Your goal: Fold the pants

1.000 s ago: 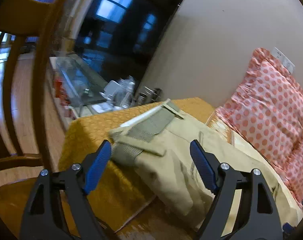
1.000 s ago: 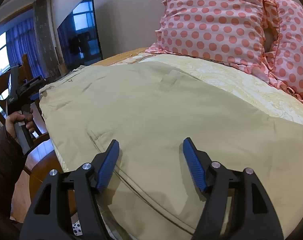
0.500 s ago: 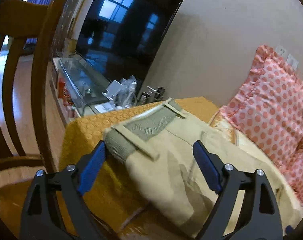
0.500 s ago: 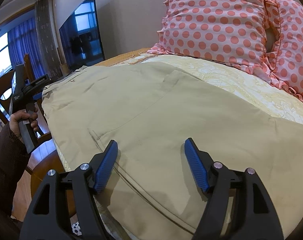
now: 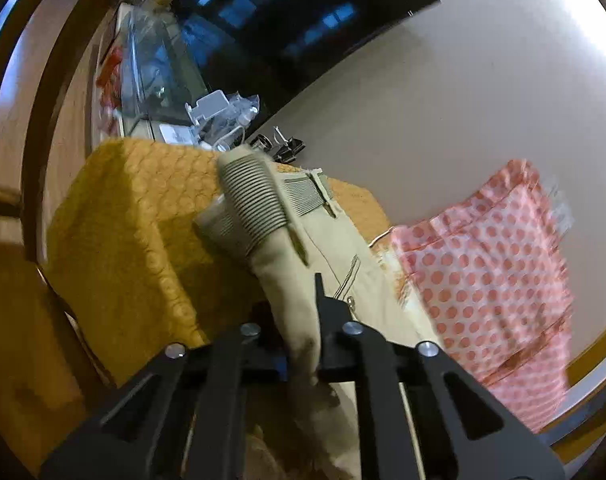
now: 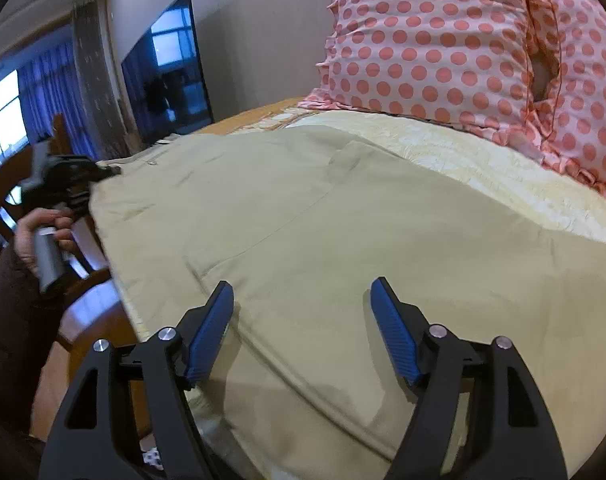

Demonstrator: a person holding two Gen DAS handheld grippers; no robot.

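Observation:
Beige pants (image 6: pixel 323 232) lie spread flat on the bed. Their ribbed elastic waistband (image 5: pixel 255 204) is at the mustard-covered end. My left gripper (image 5: pixel 303 344) is shut on the near waist corner of the pants (image 5: pixel 295 300), with cloth bunched between the fingers. In the right wrist view the left gripper (image 6: pixel 91 176) sits at the far left corner of the pants. My right gripper (image 6: pixel 303 320) is open, fingers apart, just above the near edge of the pants, holding nothing.
Two pink polka-dot pillows (image 6: pixel 443 40) stand at the back right of the bed. A mustard bedspread (image 5: pixel 119 224) covers the waist end. A wooden chair (image 5: pixel 19 160) stands left. A dark TV (image 5: pixel 287 28) and a cluttered glass stand (image 5: pixel 155 80) are beyond.
My left gripper moved in onto the waist corner, tilted, and closed on the cloth. My right gripper stayed open and moved only slightly over the near edge.

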